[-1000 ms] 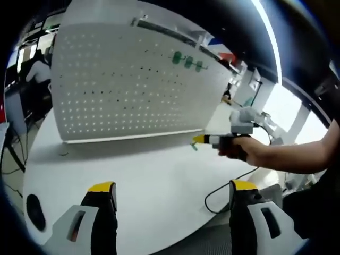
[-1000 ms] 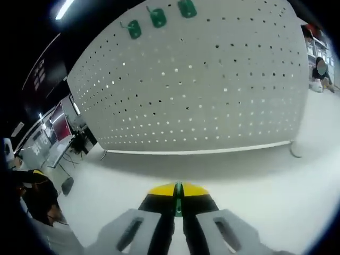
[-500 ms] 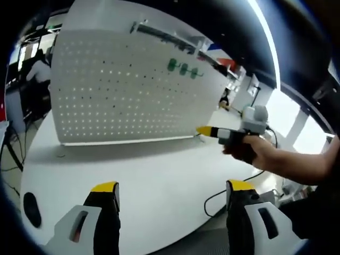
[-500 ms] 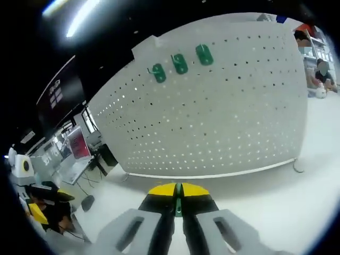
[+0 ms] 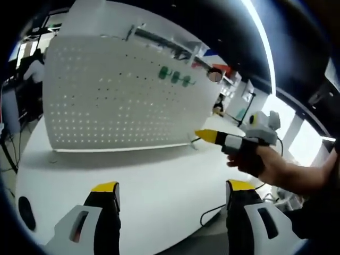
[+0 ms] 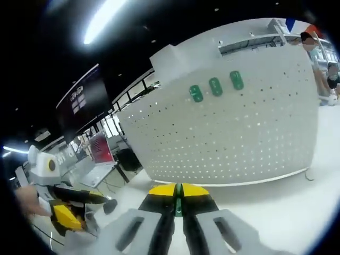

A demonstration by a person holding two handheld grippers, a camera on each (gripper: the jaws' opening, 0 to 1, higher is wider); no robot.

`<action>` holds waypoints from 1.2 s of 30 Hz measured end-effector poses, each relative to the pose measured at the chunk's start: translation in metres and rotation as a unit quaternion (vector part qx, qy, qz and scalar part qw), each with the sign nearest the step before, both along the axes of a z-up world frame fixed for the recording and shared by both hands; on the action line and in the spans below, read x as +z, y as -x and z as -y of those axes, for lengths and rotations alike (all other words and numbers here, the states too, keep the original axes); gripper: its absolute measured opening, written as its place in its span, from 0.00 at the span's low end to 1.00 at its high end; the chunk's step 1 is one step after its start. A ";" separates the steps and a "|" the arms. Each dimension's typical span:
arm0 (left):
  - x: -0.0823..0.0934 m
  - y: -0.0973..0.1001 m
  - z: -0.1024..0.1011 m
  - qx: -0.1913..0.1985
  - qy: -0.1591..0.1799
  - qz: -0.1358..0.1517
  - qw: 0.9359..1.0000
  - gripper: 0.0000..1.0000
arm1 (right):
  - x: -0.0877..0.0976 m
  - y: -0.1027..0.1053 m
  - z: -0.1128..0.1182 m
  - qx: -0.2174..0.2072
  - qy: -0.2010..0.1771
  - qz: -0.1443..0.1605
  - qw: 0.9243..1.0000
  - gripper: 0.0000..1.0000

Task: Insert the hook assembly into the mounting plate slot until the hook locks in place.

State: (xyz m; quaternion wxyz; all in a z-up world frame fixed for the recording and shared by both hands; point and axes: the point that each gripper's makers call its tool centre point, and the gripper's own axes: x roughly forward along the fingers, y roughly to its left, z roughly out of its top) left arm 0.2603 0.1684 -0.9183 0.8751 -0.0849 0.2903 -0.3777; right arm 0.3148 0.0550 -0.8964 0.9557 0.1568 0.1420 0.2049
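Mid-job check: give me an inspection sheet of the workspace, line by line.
Surface: white table, bare in front of the board.
Job's things: white pegboard upright; three green hooks mounted in a row near its top; one green hook in the right gripper.
Clutter: dark round object at table edge.
Grippers: left gripper open; right gripper shut on the hook.
Cables: black cable at table edge.
Surroundings: monitors, ceiling light.

A workshop-like lab: white pegboard [image 5: 122,95], monitors [image 6: 98,149], ceiling strip lights [image 6: 106,18].
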 end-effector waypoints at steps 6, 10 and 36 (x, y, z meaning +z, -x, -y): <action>-0.003 0.003 0.003 -0.002 -0.004 -0.005 1.000 0.81 | 0.010 0.020 -0.029 0.026 -0.017 0.011 0.999 0.00; -0.005 0.002 0.003 0.005 -0.002 -0.011 1.000 0.79 | 0.009 0.028 -0.041 0.034 -0.043 0.003 0.998 0.00; 0.004 0.004 -0.005 0.040 0.075 -0.038 0.996 0.41 | 0.035 0.061 -0.107 0.087 -0.080 0.044 0.992 0.00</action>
